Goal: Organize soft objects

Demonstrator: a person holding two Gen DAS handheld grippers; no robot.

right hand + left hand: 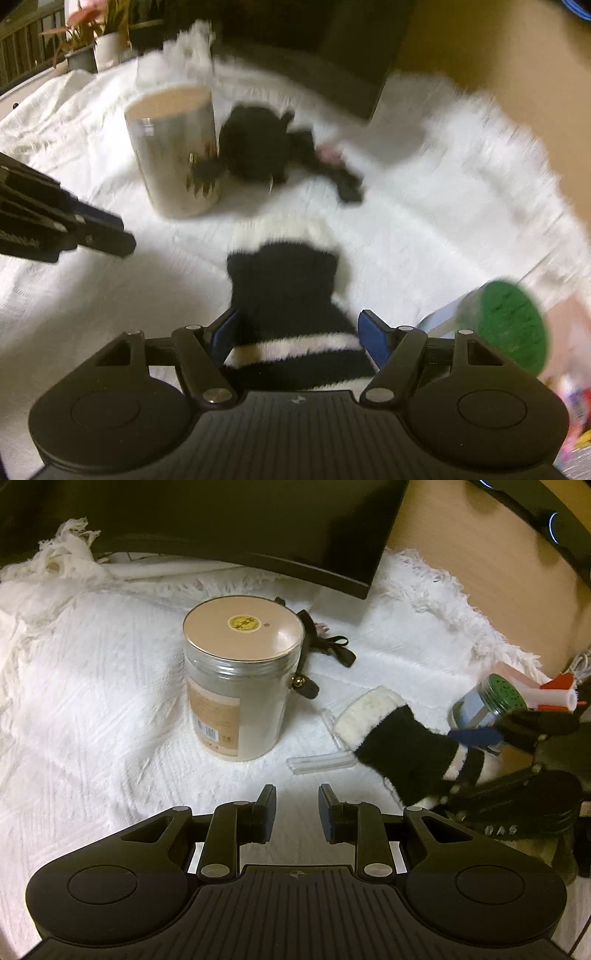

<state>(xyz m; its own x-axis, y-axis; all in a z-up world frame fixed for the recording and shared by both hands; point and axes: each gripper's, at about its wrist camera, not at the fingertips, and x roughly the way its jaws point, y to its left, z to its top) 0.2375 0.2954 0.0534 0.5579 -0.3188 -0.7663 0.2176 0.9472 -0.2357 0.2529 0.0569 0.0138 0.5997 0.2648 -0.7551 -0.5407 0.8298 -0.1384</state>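
Observation:
A fuzzy black and white sock (402,749) is held off the white blanket (92,672) by my right gripper (465,760), which is shut on its striped end. In the blurred right wrist view the sock (288,291) sits between the blue pads (375,336) of the right gripper (299,336). My left gripper (297,810) is open and empty, low over the blanket, left of the sock; it shows at the left edge of the right wrist view (110,232). A second dark fuzzy item (255,144) and black ribbons (328,642) lie behind the jar.
A tall clear jar with a tan lid (240,679) stands mid-blanket. A smaller jar with a green lid (491,705) is at the right. A clear plastic strip (317,764) lies near the sock. A black monitor (258,528) overhangs the back. Potted plants (92,40) stand far left.

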